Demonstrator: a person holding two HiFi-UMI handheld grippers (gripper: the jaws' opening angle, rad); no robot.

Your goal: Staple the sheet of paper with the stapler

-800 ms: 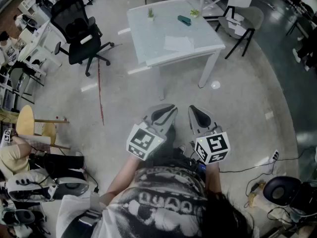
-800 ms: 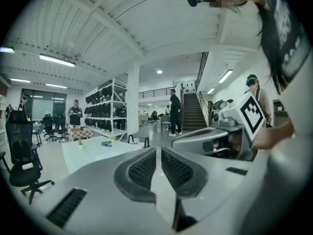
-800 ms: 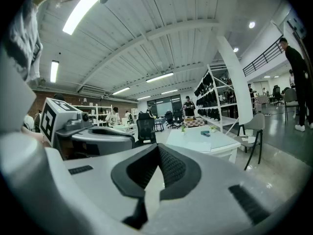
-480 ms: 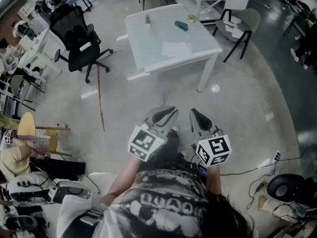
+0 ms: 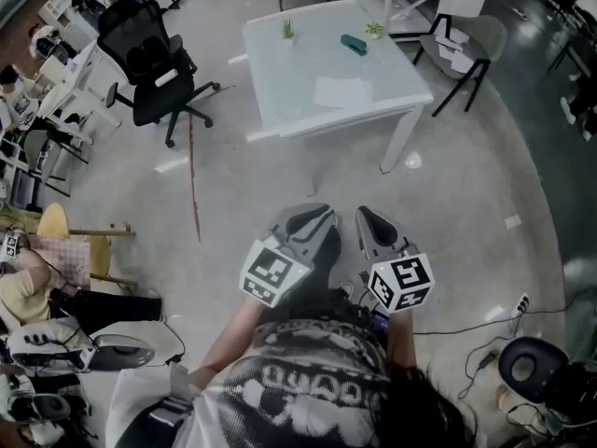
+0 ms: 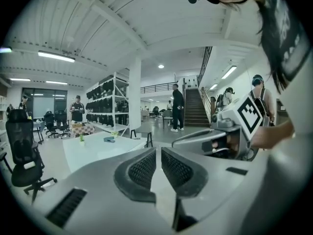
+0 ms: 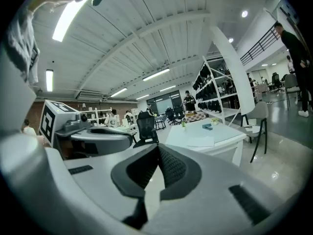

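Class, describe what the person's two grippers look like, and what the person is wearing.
The left gripper and right gripper both have smooth light-grey shells. Their curved jaws are lined with black textured pads. Each carries a white cube printed with black square markers. The person wears a black-and-white patterned top.

A black swivel office chair (image 5: 154,59) stands left of the white square worktop (image 5: 289,73), and a grey shell chair (image 5: 476,40) stands right of it. A small green potted plant (image 5: 287,29) sits on the worktop's far side. A thin red floor streak (image 5: 193,185) runs below its left corner.
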